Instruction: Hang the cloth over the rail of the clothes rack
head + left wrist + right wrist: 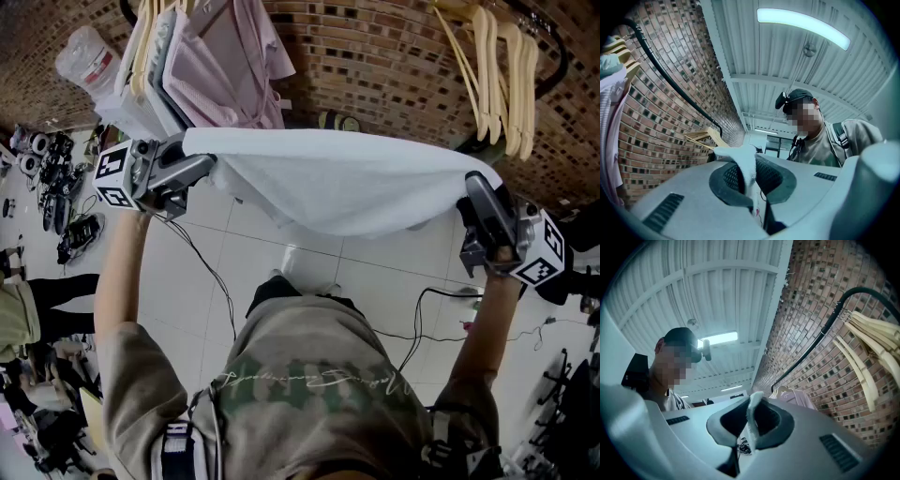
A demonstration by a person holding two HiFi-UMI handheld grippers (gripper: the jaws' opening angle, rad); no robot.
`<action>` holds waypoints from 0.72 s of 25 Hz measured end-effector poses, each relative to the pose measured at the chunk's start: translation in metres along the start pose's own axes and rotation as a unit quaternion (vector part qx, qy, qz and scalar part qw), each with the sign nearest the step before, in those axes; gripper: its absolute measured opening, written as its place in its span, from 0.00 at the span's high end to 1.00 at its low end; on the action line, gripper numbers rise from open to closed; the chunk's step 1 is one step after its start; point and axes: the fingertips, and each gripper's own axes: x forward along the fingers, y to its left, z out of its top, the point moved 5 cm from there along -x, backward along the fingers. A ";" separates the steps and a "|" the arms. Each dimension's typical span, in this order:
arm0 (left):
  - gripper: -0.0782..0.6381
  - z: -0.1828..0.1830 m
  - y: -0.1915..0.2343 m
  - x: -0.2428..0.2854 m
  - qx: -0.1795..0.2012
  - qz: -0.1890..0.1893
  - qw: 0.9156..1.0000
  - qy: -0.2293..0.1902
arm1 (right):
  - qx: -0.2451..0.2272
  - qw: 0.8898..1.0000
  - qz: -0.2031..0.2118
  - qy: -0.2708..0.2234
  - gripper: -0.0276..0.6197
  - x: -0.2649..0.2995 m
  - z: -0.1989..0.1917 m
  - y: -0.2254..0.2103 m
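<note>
A white cloth hangs stretched between my two grippers in the head view, sagging in the middle above the floor. My left gripper is shut on its left corner, and in the left gripper view the cloth's edge is pinched between the jaws. My right gripper is shut on the right corner, and the right gripper view shows the cloth's edge clamped there. The black rail of the clothes rack curves along the brick wall beyond the cloth.
Pink and white garments hang on the rack at the left. Several empty wooden hangers hang at the right. Cables trail over the white tiled floor, and gear lies at the far left.
</note>
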 end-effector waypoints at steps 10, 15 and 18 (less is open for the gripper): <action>0.87 -0.002 0.006 0.000 0.006 -0.018 0.999 0.030 | 0.003 1.000 -0.004 -0.019 0.92 0.007 0.006 -0.002; 0.87 0.027 0.024 0.009 0.022 -0.035 0.999 0.029 | -0.002 0.999 -0.016 -0.043 0.92 0.016 0.032 -0.009; 0.87 0.055 0.044 0.013 0.026 -0.034 0.999 0.031 | -0.022 0.999 -0.022 -0.033 0.92 0.026 0.054 -0.020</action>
